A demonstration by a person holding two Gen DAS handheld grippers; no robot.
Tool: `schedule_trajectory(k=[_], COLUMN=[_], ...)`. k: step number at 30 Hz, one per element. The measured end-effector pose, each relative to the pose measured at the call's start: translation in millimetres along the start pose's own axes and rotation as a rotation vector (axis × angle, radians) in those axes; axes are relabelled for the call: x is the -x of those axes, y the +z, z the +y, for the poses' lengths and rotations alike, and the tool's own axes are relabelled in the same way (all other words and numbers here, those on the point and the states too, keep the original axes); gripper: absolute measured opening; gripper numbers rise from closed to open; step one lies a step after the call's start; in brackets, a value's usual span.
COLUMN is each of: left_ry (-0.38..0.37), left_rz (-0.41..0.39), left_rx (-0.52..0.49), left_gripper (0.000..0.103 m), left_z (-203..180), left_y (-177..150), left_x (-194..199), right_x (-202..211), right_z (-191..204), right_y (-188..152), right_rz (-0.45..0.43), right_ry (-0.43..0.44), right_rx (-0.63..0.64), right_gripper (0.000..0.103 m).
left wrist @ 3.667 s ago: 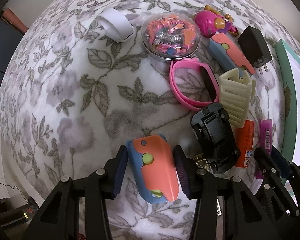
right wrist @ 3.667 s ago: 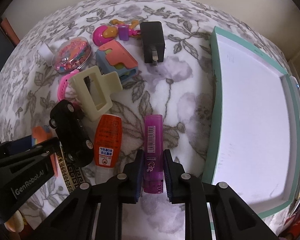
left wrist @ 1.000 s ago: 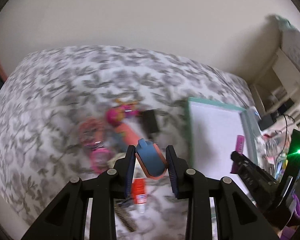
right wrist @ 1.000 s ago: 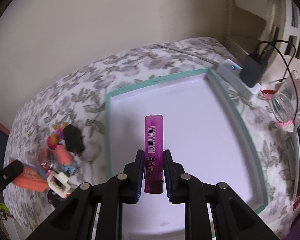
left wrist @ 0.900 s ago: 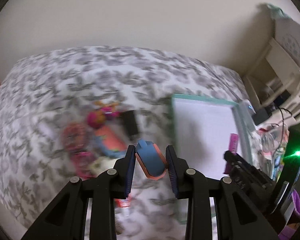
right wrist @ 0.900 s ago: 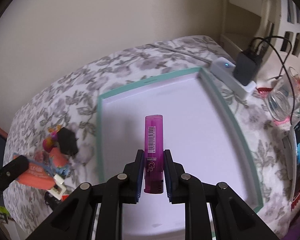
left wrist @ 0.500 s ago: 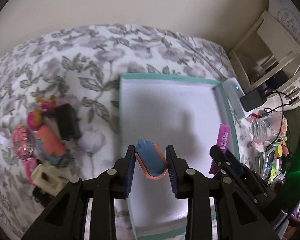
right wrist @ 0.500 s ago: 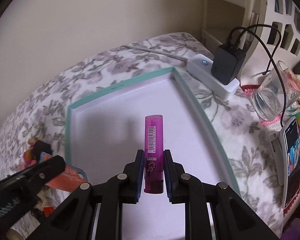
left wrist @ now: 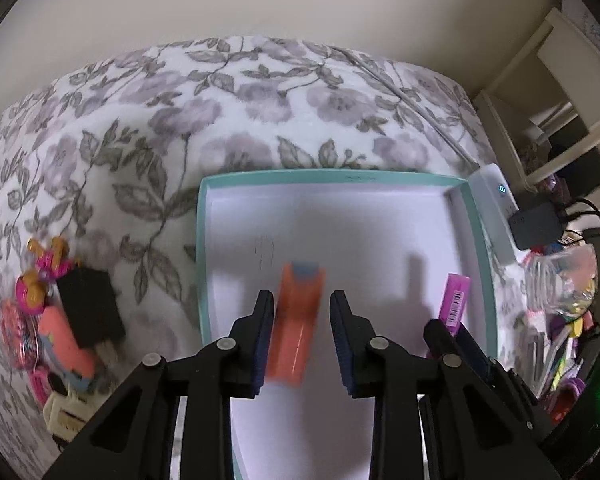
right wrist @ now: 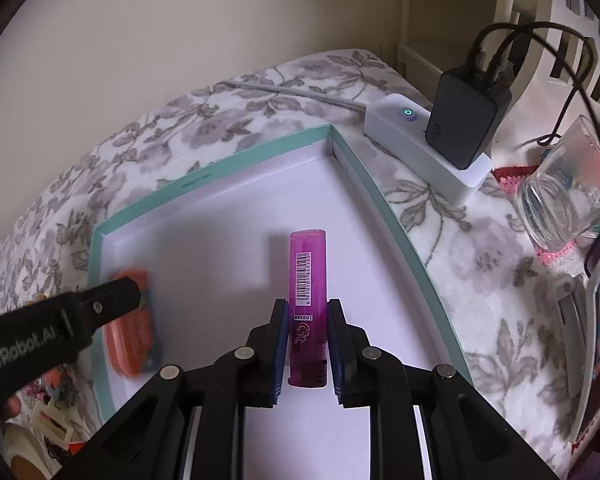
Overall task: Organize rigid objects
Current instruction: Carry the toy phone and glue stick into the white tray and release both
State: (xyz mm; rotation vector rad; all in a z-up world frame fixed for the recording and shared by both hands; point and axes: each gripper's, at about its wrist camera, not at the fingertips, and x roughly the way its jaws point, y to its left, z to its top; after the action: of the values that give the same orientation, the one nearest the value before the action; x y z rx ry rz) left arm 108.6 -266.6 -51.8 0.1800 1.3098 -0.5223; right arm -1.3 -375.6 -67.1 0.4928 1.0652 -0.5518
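Your left gripper (left wrist: 302,308) hangs over the white floor of the teal-rimmed box lid (left wrist: 199,240), and the orange and blue toy (left wrist: 298,320) between its fingers is smeared by motion blur. The pads stand a little clear of its sides, so the jaws look parted and the toy loose, but the blur keeps you from telling whether it already lies on the lid floor. From the right wrist view the same toy (right wrist: 134,332) shows as an orange smear near the lid's left wall, half hidden behind the left gripper's finger (right wrist: 100,304).

Your right gripper (right wrist: 308,336) is pressed tight on the purple lighter (right wrist: 307,300), which stands up over the lid; its lower end is cut off by the pads.

On the floral blanket (left wrist: 260,112) left of the lid, the black charger (left wrist: 88,304), a pink toy (left wrist: 44,272) and a cream hair clip (left wrist: 64,412) crowd together, partly cropped at the frame edge.
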Motion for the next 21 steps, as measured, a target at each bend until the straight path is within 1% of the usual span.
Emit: schedule_trajectory(k=[4, 8, 10, 17, 21], left_ry=[0.033, 0.015, 0.020, -0.003, 0.006], left_rz=[0.003, 0.004, 0.002, -0.019, -0.062], left_rx=[-0.007, 0.010, 0.011, 0.002, -0.001], left_gripper=[0.030, 0.030, 0.030, 0.030, 0.033], left_z=[2, 8, 8, 9, 14], left_y=[6, 8, 7, 0, -5], left_x=[-13, -17, -15, 2, 24], right_x=[-7, -13, -15, -11, -3], right_z=[1, 2, 3, 6, 8], right_y=[3, 4, 3, 3, 1], right_rz=[0.001, 0.008, 0.015, 0.008, 0.001], right_ry=[-0.004, -0.008, -0.005, -0.008, -0.007], right_rx=[0.006, 0.015, 0.018, 0.029, 0.035], right_gripper=[0.020, 0.020, 0.020, 0.021, 0.021])
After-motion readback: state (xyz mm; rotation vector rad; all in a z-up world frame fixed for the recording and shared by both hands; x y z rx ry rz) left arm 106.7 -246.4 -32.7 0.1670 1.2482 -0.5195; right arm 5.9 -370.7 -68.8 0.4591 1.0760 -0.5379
